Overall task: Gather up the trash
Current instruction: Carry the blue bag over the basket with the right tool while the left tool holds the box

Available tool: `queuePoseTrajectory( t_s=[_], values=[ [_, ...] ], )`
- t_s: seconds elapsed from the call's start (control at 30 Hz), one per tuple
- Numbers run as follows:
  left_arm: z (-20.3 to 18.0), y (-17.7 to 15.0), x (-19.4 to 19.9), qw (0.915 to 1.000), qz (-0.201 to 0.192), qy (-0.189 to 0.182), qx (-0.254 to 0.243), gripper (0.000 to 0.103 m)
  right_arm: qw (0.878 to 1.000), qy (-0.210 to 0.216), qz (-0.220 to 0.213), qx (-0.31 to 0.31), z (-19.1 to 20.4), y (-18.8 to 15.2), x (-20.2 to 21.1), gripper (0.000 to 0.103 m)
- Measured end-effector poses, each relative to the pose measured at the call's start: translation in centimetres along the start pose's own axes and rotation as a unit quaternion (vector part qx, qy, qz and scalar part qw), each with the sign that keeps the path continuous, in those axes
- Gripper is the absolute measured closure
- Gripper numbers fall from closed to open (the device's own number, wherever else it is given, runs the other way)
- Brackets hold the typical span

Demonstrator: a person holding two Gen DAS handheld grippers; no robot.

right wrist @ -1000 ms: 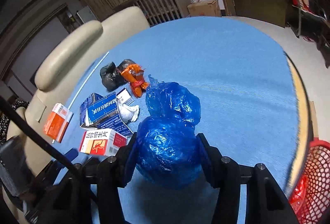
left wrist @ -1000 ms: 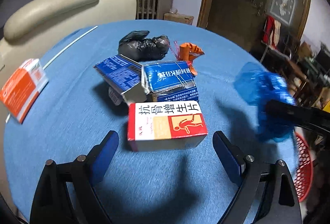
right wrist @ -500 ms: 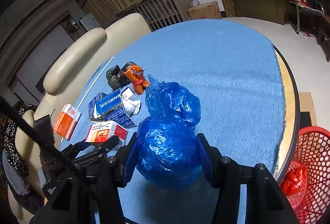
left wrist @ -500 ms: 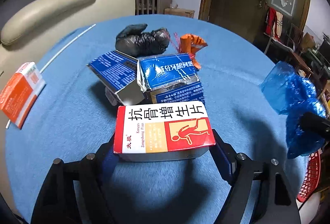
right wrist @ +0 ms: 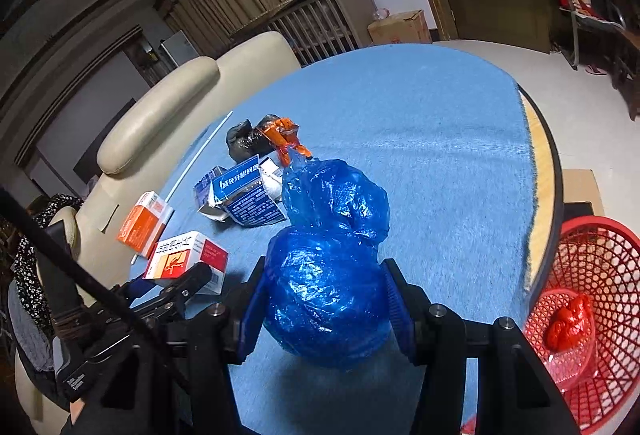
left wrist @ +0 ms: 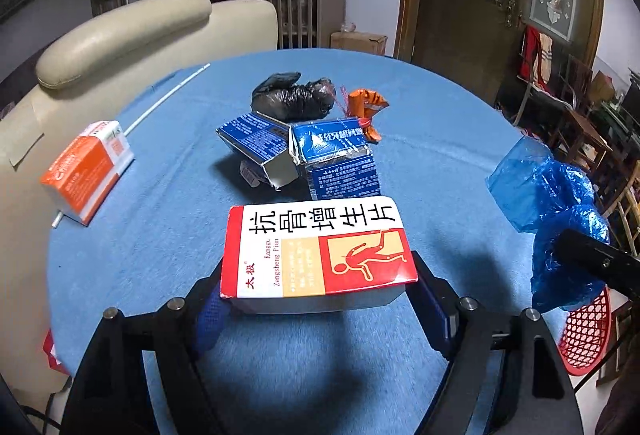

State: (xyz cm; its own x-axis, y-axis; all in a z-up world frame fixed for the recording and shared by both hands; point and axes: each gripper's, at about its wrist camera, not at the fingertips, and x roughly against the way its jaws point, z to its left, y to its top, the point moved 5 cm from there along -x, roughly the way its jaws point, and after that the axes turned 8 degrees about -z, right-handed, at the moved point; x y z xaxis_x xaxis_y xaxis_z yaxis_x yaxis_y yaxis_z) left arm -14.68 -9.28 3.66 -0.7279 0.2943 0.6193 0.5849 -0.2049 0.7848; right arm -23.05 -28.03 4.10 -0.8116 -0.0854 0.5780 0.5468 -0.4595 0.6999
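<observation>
My left gripper (left wrist: 320, 299) is shut on a red-and-white medicine box (left wrist: 318, 249), held just above the blue round table (left wrist: 160, 227). The box also shows in the right wrist view (right wrist: 186, 259). My right gripper (right wrist: 326, 307) is shut on a crumpled blue plastic bag (right wrist: 328, 275), held above the table near its right edge. The bag also shows at the right of the left wrist view (left wrist: 560, 219). A red mesh basket (right wrist: 600, 275) stands on the floor to the right of the table, with red trash (right wrist: 570, 323) inside.
Torn blue boxes (left wrist: 304, 155), a black bag (left wrist: 294, 97) and an orange wrapper (left wrist: 366, 107) lie mid-table. An orange-and-white box (left wrist: 86, 171) and a thin white stick (left wrist: 168, 97) lie at the left. A cream chair (left wrist: 120, 35) stands behind the table.
My left gripper moved forward around the red-and-white box, closed on it and lifted it. My right gripper carried the blue bag right, toward the table edge and basket.
</observation>
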Motion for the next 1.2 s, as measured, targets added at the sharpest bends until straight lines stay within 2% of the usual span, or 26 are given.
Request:
queuePoseTrajectory(
  t_s=[0.43, 1.2],
  values=[
    [-1.8, 0.6, 3.9, 0.9995, -0.028, -0.009, -0.011, 0.021, 1.000, 0.000, -0.023, -0.020, -0.9, -1.5, 4.2, 0.046],
    [-2.5, 0.6, 6.1, 0.9993, -0.034, 0.000, -0.013, 0.021, 0.999, 0.006, -0.039, -0.019, -1.3, -2.2, 6.5, 0.046]
  ],
)
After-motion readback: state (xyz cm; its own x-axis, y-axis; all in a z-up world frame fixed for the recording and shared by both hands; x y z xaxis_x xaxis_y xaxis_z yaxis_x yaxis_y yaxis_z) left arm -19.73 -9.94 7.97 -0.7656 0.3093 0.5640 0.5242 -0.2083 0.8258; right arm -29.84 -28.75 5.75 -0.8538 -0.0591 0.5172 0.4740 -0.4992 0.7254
